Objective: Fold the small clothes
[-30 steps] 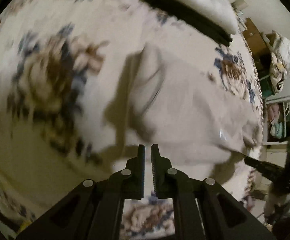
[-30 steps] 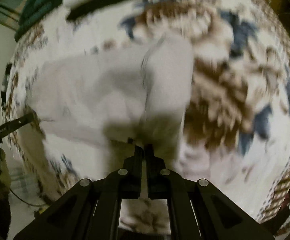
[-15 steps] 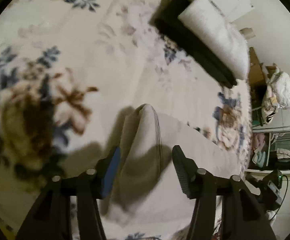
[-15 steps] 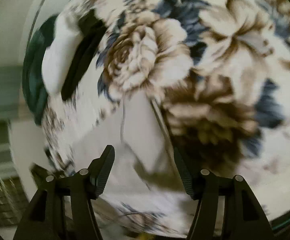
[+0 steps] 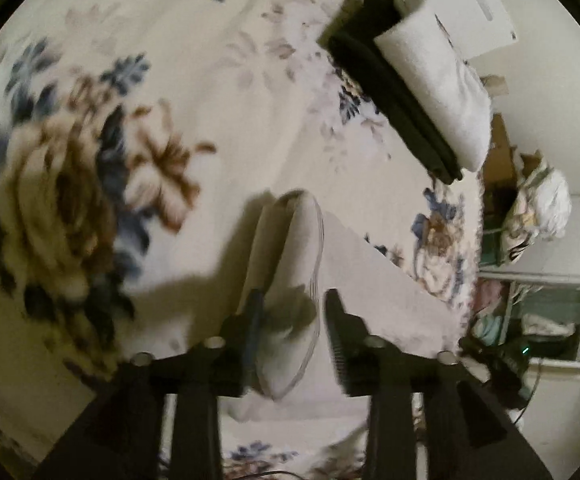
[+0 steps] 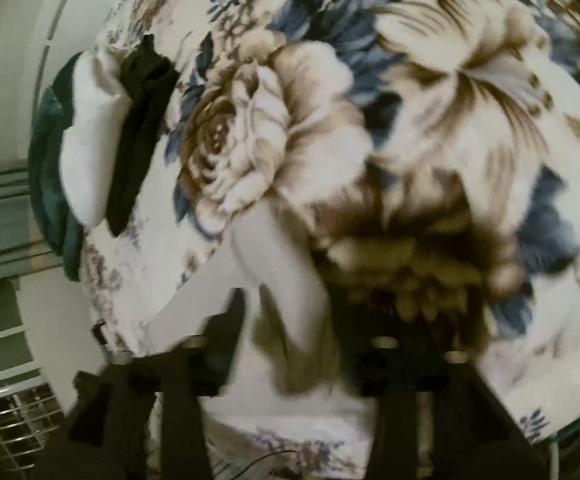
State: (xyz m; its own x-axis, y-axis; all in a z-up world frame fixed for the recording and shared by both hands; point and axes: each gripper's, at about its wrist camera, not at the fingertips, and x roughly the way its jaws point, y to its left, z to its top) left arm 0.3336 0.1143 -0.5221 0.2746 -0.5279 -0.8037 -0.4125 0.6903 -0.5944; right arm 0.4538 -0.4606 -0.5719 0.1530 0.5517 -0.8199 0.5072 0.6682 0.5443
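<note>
A small pale grey garment (image 5: pixel 290 264) lies folded on a floral blanket (image 5: pixel 89 168), its folded edge with a stitched hem pointing away from me. My left gripper (image 5: pixel 292 320) is open, its fingers on either side of the garment's near end. In the right wrist view the same garment (image 6: pixel 277 276) lies between the blurred open fingers of my right gripper (image 6: pixel 290 320). Neither gripper holds the cloth.
A folded stack of a white cloth (image 5: pixel 434 80) on a black cloth (image 5: pixel 394 104) lies at the far side of the bed; it also shows in the right wrist view (image 6: pixel 93 140). A shelf with clothes (image 5: pixel 538 312) stands beyond the bed's right edge. A wire rack (image 6: pixel 13 420) stands at lower left.
Both grippers were shut a second ago, then opened and let go of the garment. It now lies folded on the blanket, and both grippers have dropped low over it.
</note>
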